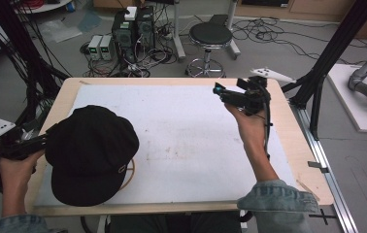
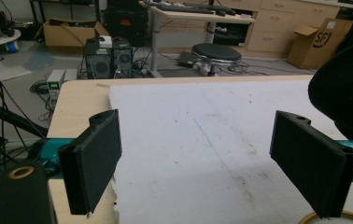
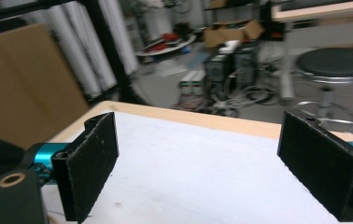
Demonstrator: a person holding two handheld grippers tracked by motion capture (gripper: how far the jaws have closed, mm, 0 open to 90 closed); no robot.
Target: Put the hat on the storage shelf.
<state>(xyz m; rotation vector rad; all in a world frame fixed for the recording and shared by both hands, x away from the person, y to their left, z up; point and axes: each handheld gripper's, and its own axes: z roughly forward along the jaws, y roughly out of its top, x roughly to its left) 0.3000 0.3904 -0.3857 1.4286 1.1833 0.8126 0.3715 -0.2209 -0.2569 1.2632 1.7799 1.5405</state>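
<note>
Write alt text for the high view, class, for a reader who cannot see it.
A black cap lies on a white mat at the table's left, over a wooden ring. The left gripper sits beside the cap; the right gripper, jaws open, is raised over the far right.

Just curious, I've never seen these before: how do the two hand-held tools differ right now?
The left tool sits low at the table's near-left edge beside the black cap; the right tool is raised over the far-right side, away from the cap. Both have open jaws with nothing between them.
</note>
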